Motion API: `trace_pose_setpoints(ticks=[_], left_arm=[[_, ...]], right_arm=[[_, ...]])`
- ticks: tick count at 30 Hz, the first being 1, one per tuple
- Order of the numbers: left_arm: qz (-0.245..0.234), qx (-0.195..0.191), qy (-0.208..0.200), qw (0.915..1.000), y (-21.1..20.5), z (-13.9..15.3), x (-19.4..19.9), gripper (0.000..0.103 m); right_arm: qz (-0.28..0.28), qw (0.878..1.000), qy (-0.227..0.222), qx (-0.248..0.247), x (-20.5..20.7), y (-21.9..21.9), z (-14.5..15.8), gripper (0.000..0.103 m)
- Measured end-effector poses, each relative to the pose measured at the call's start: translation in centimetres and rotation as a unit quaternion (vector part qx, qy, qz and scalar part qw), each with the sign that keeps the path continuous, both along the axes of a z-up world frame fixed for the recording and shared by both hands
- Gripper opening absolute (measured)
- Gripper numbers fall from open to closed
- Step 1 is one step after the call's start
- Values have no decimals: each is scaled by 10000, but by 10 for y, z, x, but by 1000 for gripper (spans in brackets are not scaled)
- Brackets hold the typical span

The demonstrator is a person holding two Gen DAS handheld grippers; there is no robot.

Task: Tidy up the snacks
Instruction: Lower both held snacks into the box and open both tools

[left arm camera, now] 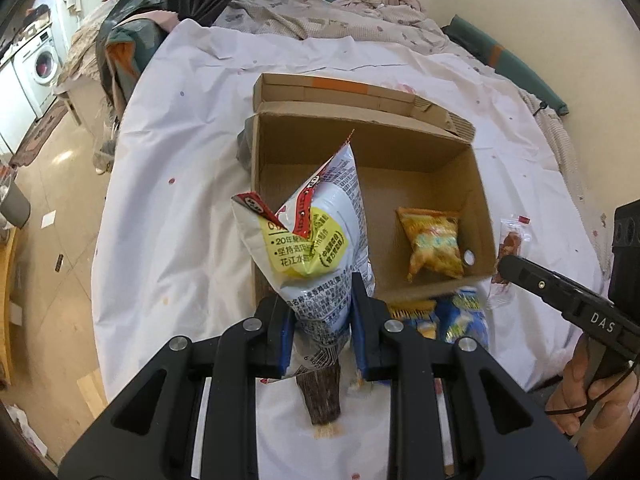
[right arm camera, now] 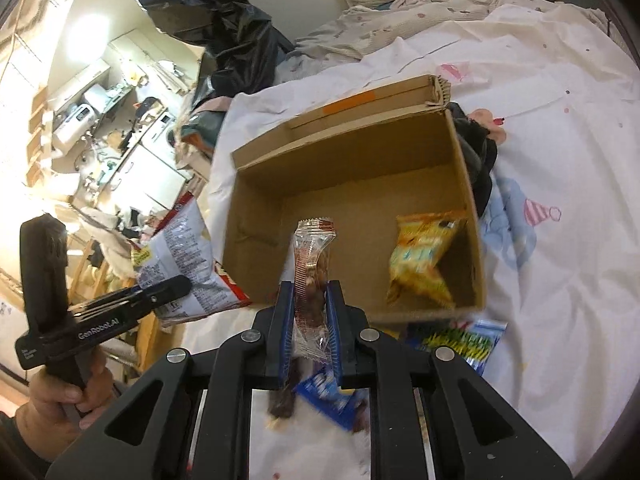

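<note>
An open cardboard box (left arm camera: 476, 184) sits on the white sheet and holds a yellow snack packet (left arm camera: 432, 242). My left gripper (left arm camera: 320, 312) is shut on a white, yellow and red snack bag (left arm camera: 316, 224), held over the box's near left corner. My right gripper (right arm camera: 311, 312) is shut on a clear-wrapped brown snack stick (right arm camera: 310, 256), held above the box's (right arm camera: 460, 152) near edge. The yellow packet (right arm camera: 424, 256) lies at the box's right side. The white bag (right arm camera: 180, 256) shows at left in the right wrist view. The stick (left arm camera: 510, 240) shows at right in the left wrist view.
A blue packet (left arm camera: 464, 316) and an orange packet (left arm camera: 416, 312) lie on the sheet before the box, with a dark snack stick (left arm camera: 320, 396) nearer. A blue packet (right arm camera: 332, 396) and a green-blue packet (right arm camera: 464, 340) lie under the right gripper. Black bags (left arm camera: 172, 4) and bedding (left arm camera: 340, 4) are behind.
</note>
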State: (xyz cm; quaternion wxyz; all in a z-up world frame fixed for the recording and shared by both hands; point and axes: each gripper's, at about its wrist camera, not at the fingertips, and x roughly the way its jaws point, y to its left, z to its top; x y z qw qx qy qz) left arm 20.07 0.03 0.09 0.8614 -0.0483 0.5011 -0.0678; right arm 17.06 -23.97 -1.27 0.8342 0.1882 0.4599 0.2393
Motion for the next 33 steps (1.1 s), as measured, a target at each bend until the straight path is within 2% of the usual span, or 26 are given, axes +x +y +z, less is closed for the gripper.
trace_pose_setpoints(ticks=[6,12,16,22,28,33], left_arm=[[-355,180,223,9990,-23,-28,36,21],[-777,208,410,9959,-39,-56,52,21],[-864,5,600,9945,-37,-66,58,21],[-884,-247,933,9914,-33,-76,66,21],[-972,-297,899,9908,-35,-82,72,23],[-954,-542,1161,9872,-30,-92,72,24]], right_arm=[[-159,9995,243,-108,37,-1,-22,17],[-14,9987,409,-305,61,12,-39,17],[-37,9972,686,-304,67,13,-53,17],[37,9957,806,-453,71,19,-60,17],[140,9937,997,-486,73,25,-69,17],[204,9928,998,-627,70,28,-71,17]])
